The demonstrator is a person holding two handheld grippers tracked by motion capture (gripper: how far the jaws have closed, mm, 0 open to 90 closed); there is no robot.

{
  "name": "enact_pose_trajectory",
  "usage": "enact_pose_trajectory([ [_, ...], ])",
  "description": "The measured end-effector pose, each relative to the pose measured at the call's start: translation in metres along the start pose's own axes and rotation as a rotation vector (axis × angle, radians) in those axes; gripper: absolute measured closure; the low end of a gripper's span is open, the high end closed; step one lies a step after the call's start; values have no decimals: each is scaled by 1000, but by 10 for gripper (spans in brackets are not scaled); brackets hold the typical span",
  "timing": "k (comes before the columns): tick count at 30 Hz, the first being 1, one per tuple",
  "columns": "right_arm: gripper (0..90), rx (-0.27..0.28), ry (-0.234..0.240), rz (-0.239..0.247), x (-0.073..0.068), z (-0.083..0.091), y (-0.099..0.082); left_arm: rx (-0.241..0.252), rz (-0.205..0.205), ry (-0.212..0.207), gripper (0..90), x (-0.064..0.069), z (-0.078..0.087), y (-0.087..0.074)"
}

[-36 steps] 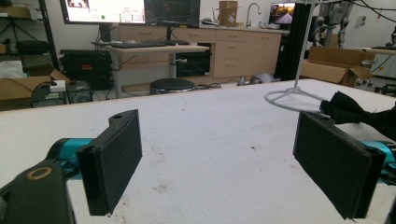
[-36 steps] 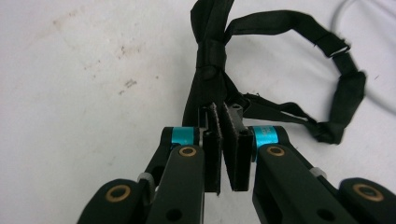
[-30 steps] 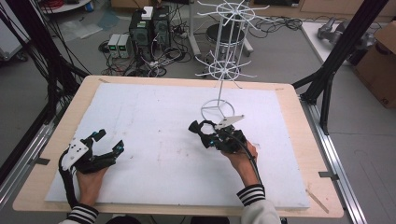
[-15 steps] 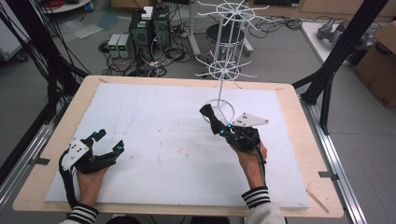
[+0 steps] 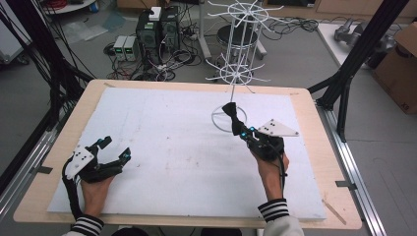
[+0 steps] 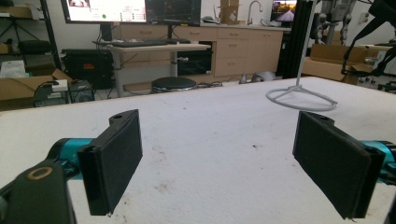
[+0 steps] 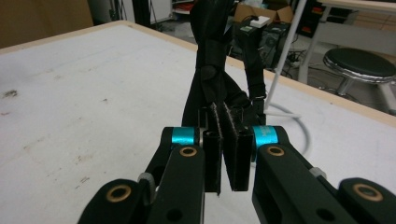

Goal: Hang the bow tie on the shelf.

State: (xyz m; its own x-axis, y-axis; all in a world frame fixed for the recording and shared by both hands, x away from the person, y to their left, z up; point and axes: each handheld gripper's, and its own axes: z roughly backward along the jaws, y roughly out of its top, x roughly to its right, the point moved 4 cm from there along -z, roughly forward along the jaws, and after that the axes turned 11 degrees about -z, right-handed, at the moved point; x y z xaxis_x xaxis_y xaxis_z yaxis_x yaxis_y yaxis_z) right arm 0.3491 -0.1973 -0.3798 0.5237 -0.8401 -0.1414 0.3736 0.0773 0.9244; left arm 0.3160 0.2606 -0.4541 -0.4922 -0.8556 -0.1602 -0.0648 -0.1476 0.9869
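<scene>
1. Left gripper (image 5: 114, 153) sits low over the white mat (image 5: 172, 147) near the bench's front-left corner, held in the person's left hand (image 5: 96, 189).
2. Its jaws are spread wide, nothing between the pads (image 6: 116, 161); bare mat shows in the gap.
3. Right gripper (image 5: 235, 120) is right of centre, toward the far edge, held in the right hand (image 5: 270, 169).
4. Its jaws are clamped on a black bow tie (image 5: 232, 113); in the right gripper view the black fabric (image 7: 212, 70) stands up out of the pinched pads.
5. The bow tie sits over the ring base (image 5: 221, 120) of the white wire rack (image 5: 241, 44), beside the rack's pole (image 7: 285, 46).
6. Whether the tie touches the rack cannot be told.
</scene>
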Motion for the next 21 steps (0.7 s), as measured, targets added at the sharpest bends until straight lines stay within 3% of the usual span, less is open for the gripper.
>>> enact_pose_trajectory([
  [4,867,44,-36,-7,6,13,3,0,2,1,160,0,0,0],
  [11,867,76,-73,-15,11,26,5,1,0,1,160,0,0,0],
  [21,867,145,-130,-15,12,38,10,-1,-3,0,160,0,0,0],
])
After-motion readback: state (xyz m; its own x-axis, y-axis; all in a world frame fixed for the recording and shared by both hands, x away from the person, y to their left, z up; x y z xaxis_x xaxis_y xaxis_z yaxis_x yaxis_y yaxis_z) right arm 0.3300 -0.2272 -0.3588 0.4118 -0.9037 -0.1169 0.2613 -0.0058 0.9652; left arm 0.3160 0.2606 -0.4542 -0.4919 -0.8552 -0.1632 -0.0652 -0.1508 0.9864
